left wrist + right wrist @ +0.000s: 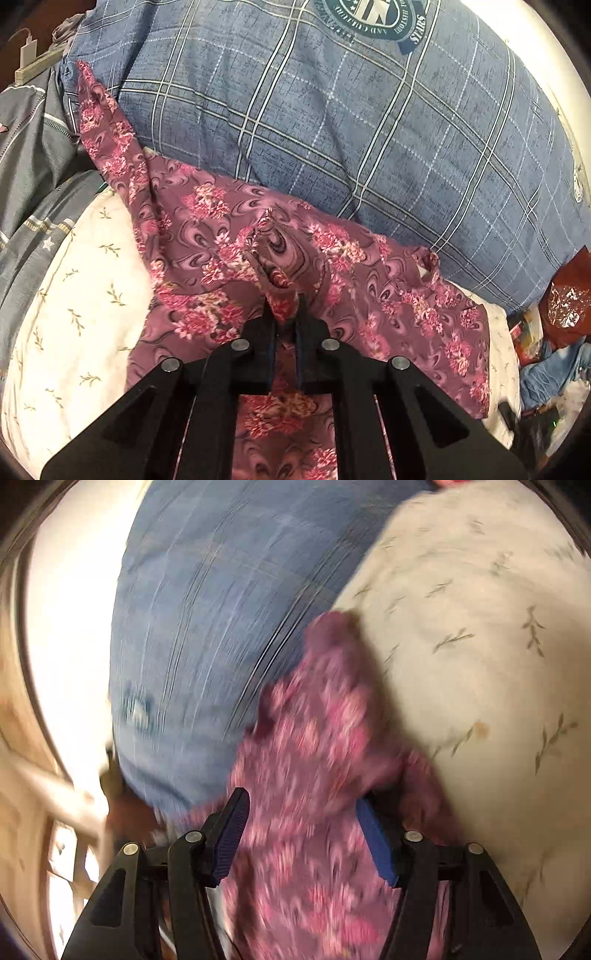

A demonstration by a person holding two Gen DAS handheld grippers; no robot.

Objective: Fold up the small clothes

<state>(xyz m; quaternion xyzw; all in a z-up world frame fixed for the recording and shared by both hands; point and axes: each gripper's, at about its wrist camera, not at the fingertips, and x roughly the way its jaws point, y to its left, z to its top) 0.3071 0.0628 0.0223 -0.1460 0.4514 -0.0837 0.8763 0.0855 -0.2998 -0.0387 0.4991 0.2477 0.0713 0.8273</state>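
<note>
Two big soft things fill the bed: a blue plaid pillow (332,122) along the far side, with a round dark crest printed near its top edge, and the cream bedsheet (74,314) sprigged with small green leaves spread beneath everything. Against the pillow's near edge lies the floral garment (207,229), a mauve cloth with pink flower clusters, one long end trailing up the pillow's left side and the rest lying wrinkled across the sheet toward the bed's right edge. At the bed's left side a grey striped quilt (33,155) is bunched up, and beyond the right edge sits a heap of clutter with a red foil bag (569,299). The left gripper (286,314) is clenched on a raised pinch of the floral garment (314,738) near its middle, the cloth squeezed between the two black fingers. The right gripper (303,812) is blurred with motion; its blue-padded fingers (375,838) stand wide apart, released, with the garment lying loosely between them, between pillow and sheet.
</note>
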